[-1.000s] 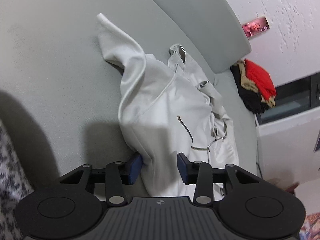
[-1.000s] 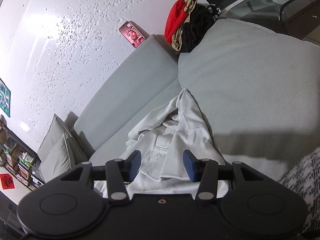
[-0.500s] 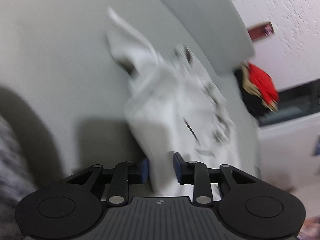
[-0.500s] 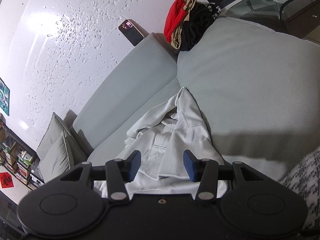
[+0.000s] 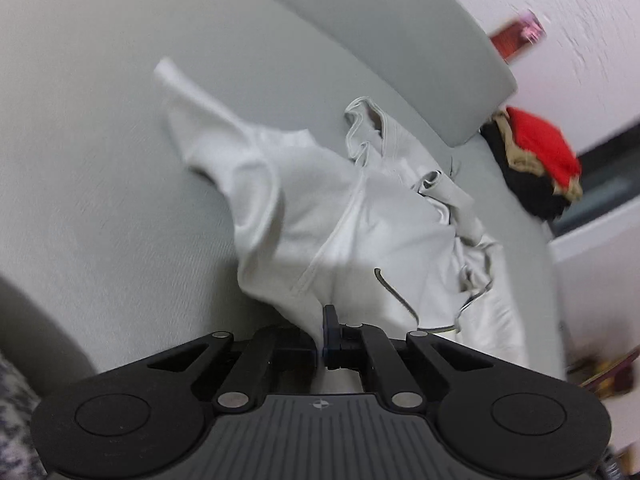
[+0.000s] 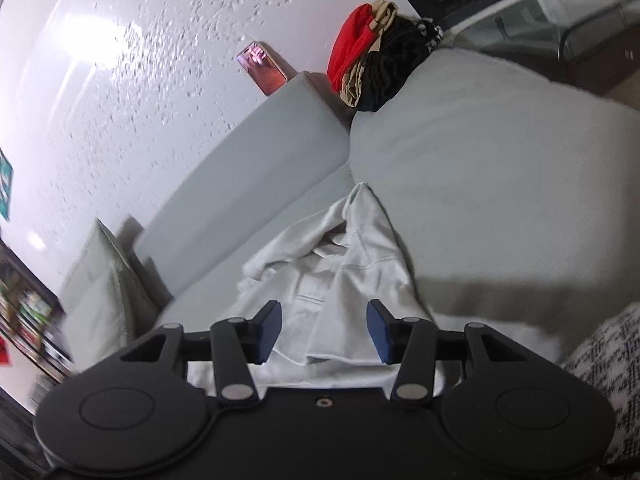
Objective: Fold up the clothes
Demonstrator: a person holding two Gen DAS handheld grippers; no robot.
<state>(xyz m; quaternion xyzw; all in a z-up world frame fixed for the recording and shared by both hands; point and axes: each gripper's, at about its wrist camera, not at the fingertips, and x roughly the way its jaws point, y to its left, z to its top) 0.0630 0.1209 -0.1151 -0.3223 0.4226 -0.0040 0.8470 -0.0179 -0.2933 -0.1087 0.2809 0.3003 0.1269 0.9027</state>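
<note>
Already the left gripper [image 5: 323,332] has its blue pads pressed together on a pinch of the crumpled off-white cotton garment [image 5: 372,232], gripping the nearest edge of the cloth where it bunches right at the fingertips. From that pinch the garment runs away across the pale grey sofa seat [image 5: 100,168], its long axis slanting toward the grey backrest cushion [image 5: 400,40], with one narrow end reaching out to the upper left.

The right gripper [image 6: 323,330] holds nothing: its jaws stand apart, roughly half spread, and the same garment [image 6: 352,264] lies directly ahead of and beneath them, its hem just under the pads but not pinched. Both hands are close to the near edge, so my judgement is that the coming move turns on the right gripper taking a second hold on that edge beside the left.

The left wrist view shows the clamp itself, a dark-edged pocket opening and the trailing end. The right wrist view instead shows the pile of red, tan and black clothes [image 6: 376,52] on the sofa arm, a grey throw pillow [image 6: 96,280], and a pink phone [image 6: 262,66] propped against the white textured wall.
</note>
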